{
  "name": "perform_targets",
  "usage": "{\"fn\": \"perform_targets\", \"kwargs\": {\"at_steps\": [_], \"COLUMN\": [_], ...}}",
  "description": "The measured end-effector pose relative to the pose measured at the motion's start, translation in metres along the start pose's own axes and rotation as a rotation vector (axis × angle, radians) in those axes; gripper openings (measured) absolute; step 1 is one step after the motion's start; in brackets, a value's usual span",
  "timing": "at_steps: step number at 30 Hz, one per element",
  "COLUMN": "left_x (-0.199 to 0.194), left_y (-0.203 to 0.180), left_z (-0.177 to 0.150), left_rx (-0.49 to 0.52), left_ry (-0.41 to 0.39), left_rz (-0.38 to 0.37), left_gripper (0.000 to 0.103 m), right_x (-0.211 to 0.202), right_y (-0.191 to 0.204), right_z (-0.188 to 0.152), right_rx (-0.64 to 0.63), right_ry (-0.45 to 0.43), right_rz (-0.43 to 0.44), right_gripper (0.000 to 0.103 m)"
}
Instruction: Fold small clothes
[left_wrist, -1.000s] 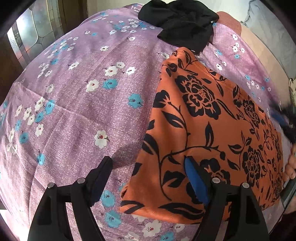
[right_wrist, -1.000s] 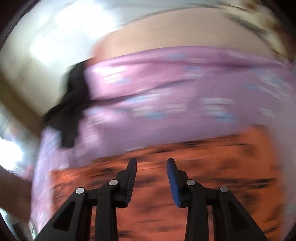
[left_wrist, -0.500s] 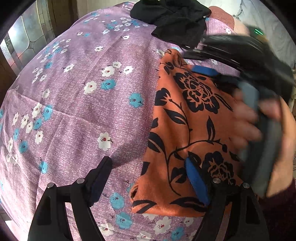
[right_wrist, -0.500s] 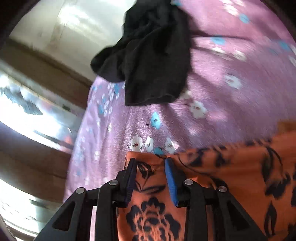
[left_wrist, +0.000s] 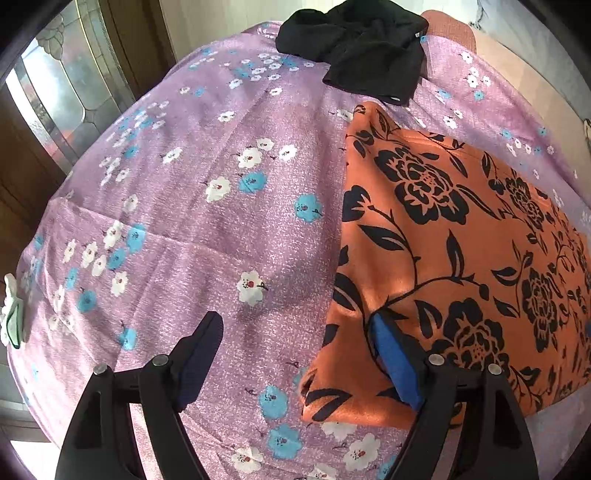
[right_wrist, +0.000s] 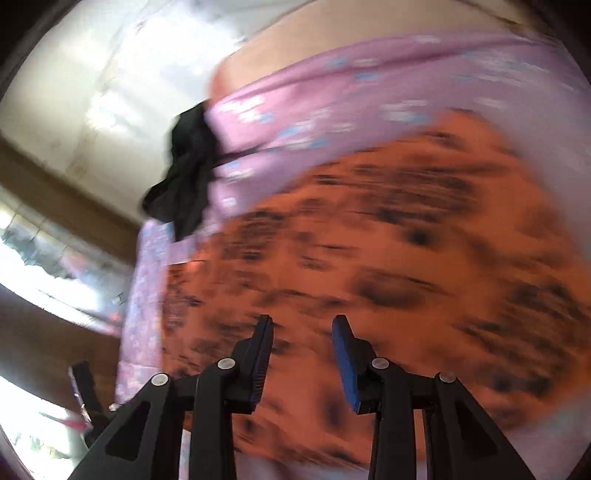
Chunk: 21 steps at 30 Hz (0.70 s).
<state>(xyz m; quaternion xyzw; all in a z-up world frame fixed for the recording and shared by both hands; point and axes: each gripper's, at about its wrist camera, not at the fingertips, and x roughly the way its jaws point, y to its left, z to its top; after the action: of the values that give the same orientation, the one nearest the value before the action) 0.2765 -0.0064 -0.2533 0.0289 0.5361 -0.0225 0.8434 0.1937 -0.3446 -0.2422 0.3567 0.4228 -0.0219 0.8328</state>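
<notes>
Left hand-held gripper (left_wrist: 295, 354), jaws opening, straddling the near edge of the folded orange floral garment (left_wrist: 461, 258) on the lilac flowered cloth (left_wrist: 184, 221), empty, apparently releasing it; right hand-held gripper (right_wrist: 303, 354) part-open, empty.

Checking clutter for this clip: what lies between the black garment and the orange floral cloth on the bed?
Only a bare strip of the purple flowered sheet separates the black garment from the orange floral cloth; the left wrist view shows this clearly.
</notes>
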Motion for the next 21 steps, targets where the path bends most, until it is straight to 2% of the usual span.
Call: {"fn": "perform_targets", "kwargs": {"at_steps": [2, 4, 5, 9, 14, 16, 18, 21], "left_x": [-0.003, -0.01, -0.017, -0.041, -0.062, -0.053, -0.036, -0.009], "left_y": [-0.005, -0.009, -0.011, -0.022, -0.049, -0.061, -0.062, -0.064], "left_z": [-0.001, -0.006, -0.009, -0.023, -0.036, -0.034, -0.033, -0.026], "left_rx": [0.008, 0.006, 0.004, 0.002, 0.072, 0.098, 0.093, 0.089], "left_ry": [-0.013, -0.028, -0.042, -0.098, -0.165, -0.139, -0.066, -0.007], "left_rz": [0.02, 0.035, 0.036, -0.008, -0.061, -0.072, -0.081, -0.046], "left_gripper": [0.084, 0.084, 0.084, 0.084, 0.084, 0.084, 0.084, 0.086], "right_x": [-0.01, -0.02, -0.026, -0.059, -0.086, -0.091, -0.093, -0.088], "right_y": [-0.041, -0.067, -0.071, -0.074, -0.098, -0.104, -0.113, -0.127], "right_z": [-0.01, -0.016, -0.017, -0.021, -0.033, -0.033, -0.031, -0.025], "right_rx": [0.098, 0.184, 0.211, 0.215, 0.325, 0.344, 0.371, 0.423], "right_ry": [0.018, 0.039, 0.041, -0.035, -0.087, -0.103, -0.121, -0.135], "right_rz": [-0.085, -0.023, -0.025, -0.019, 0.039, 0.045, 0.042, 0.04], "right_gripper": [0.034, 0.034, 0.035, 0.039, 0.039, 0.039, 0.039, 0.039]}}
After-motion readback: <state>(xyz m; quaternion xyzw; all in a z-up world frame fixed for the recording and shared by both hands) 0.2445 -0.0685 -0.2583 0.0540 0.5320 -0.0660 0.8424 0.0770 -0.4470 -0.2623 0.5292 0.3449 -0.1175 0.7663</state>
